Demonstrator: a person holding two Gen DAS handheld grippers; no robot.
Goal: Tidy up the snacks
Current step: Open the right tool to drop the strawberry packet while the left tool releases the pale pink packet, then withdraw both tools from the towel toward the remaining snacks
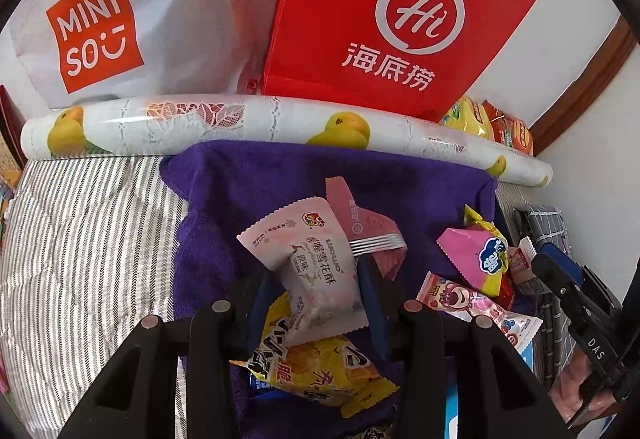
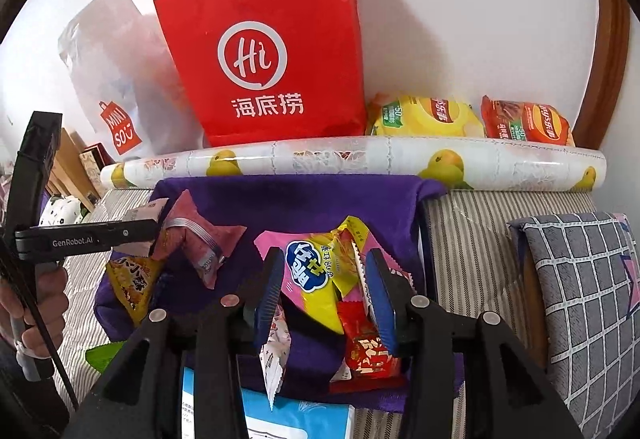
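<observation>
Snacks: small sealed packets on the purple cloth (image 2: 304, 207). Left gripper (image 1: 316, 279) is clamped on a pale pink-white packet (image 1: 308, 259). At its 3 o'clock, the right gripper (image 2: 324, 287) straddles the pink-and-yellow packet (image 2: 316, 275), jaws parted. Packets look light, soft, slippery and crushable; best pinched at a crimped edge.

**Snacks on the purple towel**

My left fingers pinch a pale pink-white snowflake-crisp packet (image 1: 308, 271), tilted, above a yellow crisp bag (image 1: 316, 367). A darker pink packet (image 1: 360, 223) sits just behind. Between my right fingers: a pink-yellow candy bag (image 2: 316, 275), possibly touching a red sachet (image 2: 366, 347).
</observation>
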